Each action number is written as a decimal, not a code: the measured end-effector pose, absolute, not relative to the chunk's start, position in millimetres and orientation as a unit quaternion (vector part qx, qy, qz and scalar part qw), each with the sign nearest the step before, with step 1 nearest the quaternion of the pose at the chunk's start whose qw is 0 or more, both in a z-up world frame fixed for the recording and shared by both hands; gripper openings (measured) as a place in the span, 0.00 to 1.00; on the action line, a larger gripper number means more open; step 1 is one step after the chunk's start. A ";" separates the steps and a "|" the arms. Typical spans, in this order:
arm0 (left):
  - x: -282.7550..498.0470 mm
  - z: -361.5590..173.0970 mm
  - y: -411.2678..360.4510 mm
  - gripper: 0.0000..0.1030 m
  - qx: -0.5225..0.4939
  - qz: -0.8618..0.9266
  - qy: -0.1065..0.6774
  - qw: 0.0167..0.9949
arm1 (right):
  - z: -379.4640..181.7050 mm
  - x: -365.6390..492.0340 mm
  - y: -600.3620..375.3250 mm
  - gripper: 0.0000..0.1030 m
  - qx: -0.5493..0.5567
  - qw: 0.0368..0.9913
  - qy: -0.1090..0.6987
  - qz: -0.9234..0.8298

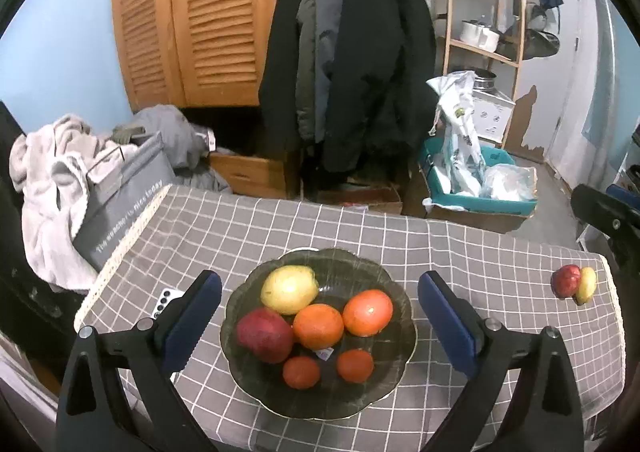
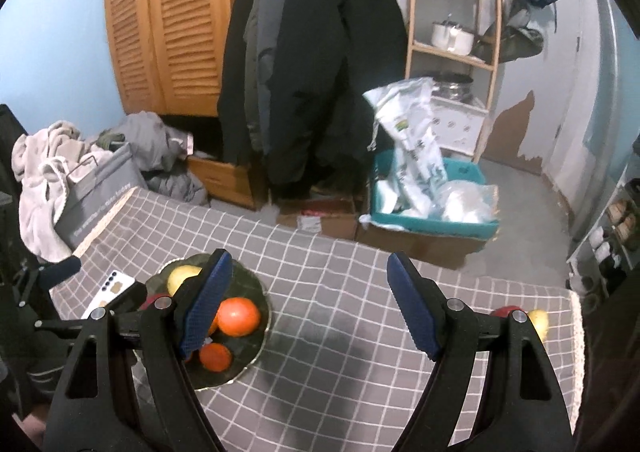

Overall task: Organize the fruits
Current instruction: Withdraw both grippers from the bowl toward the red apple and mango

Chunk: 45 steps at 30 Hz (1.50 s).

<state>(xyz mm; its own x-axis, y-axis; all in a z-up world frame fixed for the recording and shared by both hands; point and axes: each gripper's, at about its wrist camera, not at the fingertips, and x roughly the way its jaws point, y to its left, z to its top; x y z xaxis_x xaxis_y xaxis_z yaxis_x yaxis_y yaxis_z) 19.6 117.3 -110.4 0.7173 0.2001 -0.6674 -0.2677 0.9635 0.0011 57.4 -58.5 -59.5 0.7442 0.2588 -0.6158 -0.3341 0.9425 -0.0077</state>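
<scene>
A dark glass bowl (image 1: 394,368) sits on the grey checked tablecloth (image 1: 280,228). It holds a yellow pear (image 1: 289,289), a red apple (image 1: 265,334) and several oranges (image 1: 318,326). My left gripper (image 1: 320,316) is open and empty, its fingers on either side of the bowl, above it. A second red apple (image 1: 565,280) and a yellow fruit (image 1: 586,285) lie touching at the table's right edge. My right gripper (image 2: 310,306) is open and empty over bare cloth, between the bowl (image 2: 260,348) and the loose fruit (image 2: 538,321), which its right finger partly hides.
A white phone (image 2: 112,286) lies left of the bowl. A grey box (image 1: 120,208) with clothes stands beyond the table's left edge. Coats (image 1: 352,52), a wooden shelf (image 1: 484,12) and a teal crate (image 1: 480,188) stand behind the table.
</scene>
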 end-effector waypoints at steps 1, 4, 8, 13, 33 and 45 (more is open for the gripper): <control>18.7 -108.2 115.5 0.97 -0.049 0.124 0.352 0.926 | -57.8 54.9 -61.6 0.77 -0.059 0.933 0.317 0.157; 15.7 -98.9 109.5 1.00 -0.055 0.115 0.343 0.931 | -53.3 48.9 -73.9 0.77 -0.055 0.937 0.311 0.151; 12.3 -88.7 99.1 1.00 -0.051 0.105 0.330 0.937 | -48.7 41.4 -87.3 0.77 -0.062 0.942 0.301 0.135; 11.7 -82.5 82.8 1.00 -0.040 0.093 0.325 0.940 | -42.7 32.9 -103.4 0.77 -0.068 0.947 0.290 0.120; 26.4 -73.0 11.1 1.00 -0.012 0.031 0.326 0.945 | -33.0 19.6 -178.1 0.77 -0.041 0.960 0.272 0.056; 54.8 -82.3 -65.0 1.00 0.017 -0.034 0.352 0.935 | -49.6 32.0 -251.9 0.77 -0.017 0.952 0.307 -0.010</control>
<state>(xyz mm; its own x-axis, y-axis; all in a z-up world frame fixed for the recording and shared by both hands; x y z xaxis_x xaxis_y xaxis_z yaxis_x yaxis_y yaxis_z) 54.8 -65.0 -82.3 0.7500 -0.0522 -0.6594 0.0756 0.9971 0.0071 32.0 -251.9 -49.6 0.8115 -0.0291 -0.5836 0.0077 0.9992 -0.0391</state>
